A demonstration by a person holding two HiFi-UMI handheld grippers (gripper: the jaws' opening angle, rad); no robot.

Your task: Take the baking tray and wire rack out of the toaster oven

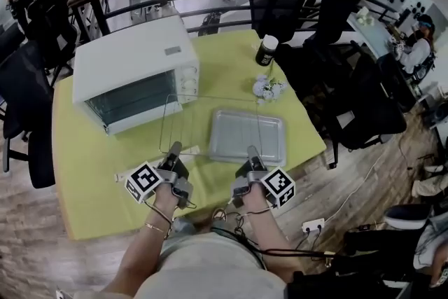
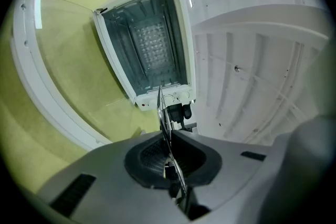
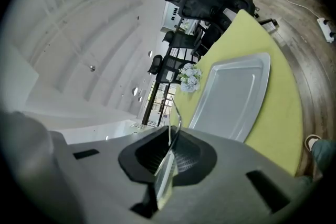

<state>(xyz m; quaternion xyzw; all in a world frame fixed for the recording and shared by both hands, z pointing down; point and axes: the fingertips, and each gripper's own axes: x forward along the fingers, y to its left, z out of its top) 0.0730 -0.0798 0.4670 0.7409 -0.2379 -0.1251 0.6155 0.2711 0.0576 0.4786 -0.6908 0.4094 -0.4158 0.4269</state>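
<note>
The yellow-green tabletop (image 1: 91,171) carries a white toaster oven (image 1: 133,63) ahead-left of the jaws, a baking tray (image 1: 248,136) just ahead-right, and beyond it small white flowers (image 1: 268,88) and a white-capped dark bottle (image 1: 266,50).
</note>
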